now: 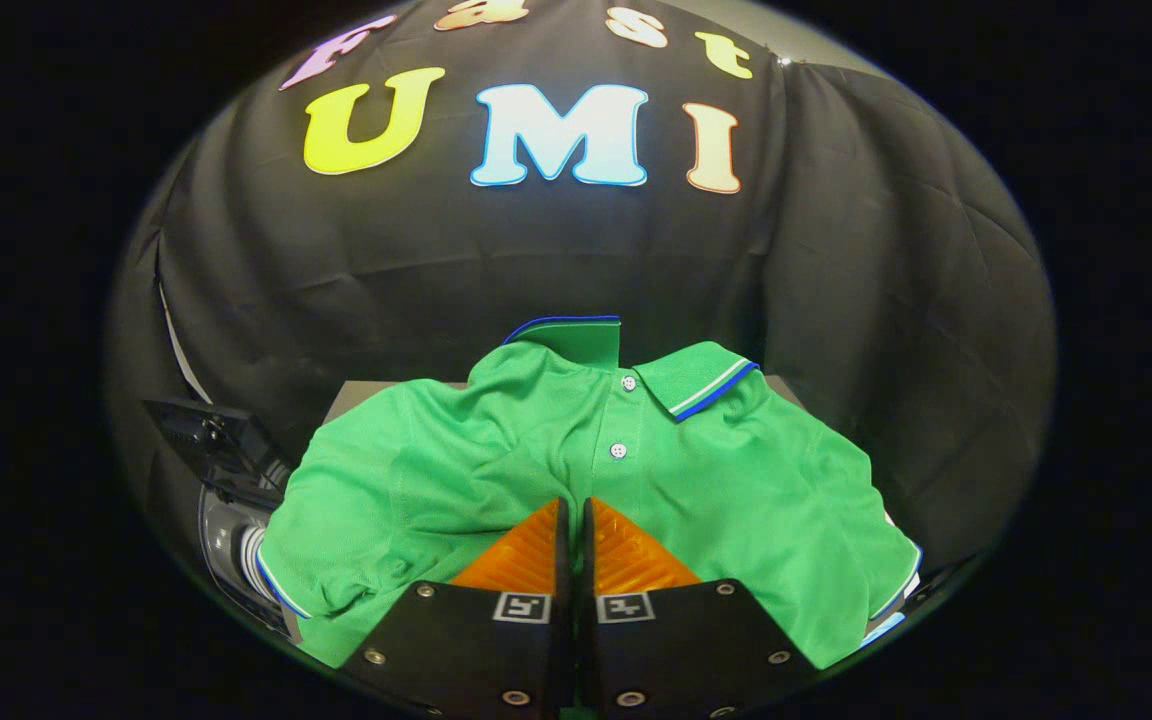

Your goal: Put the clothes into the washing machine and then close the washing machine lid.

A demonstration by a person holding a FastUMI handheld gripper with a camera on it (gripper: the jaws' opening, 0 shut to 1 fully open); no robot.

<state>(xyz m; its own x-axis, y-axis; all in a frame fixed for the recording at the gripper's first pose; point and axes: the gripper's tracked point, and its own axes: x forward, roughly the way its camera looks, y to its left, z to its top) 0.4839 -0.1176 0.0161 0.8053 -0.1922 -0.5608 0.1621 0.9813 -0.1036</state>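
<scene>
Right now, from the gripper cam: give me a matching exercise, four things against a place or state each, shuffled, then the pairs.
Things
1. green polo shirt
2. collar
3. shirt buttons
4. gripper

Place or state
A. in a row just beyond the fingertips, on the placket
B. spread across a grey surface
C. fingers closed nearly together, over the shirt's front
D. at the shirt's far end, one side standing up, the other folded down

Pairs: 1-B, 2-D, 3-A, 4-C
</scene>
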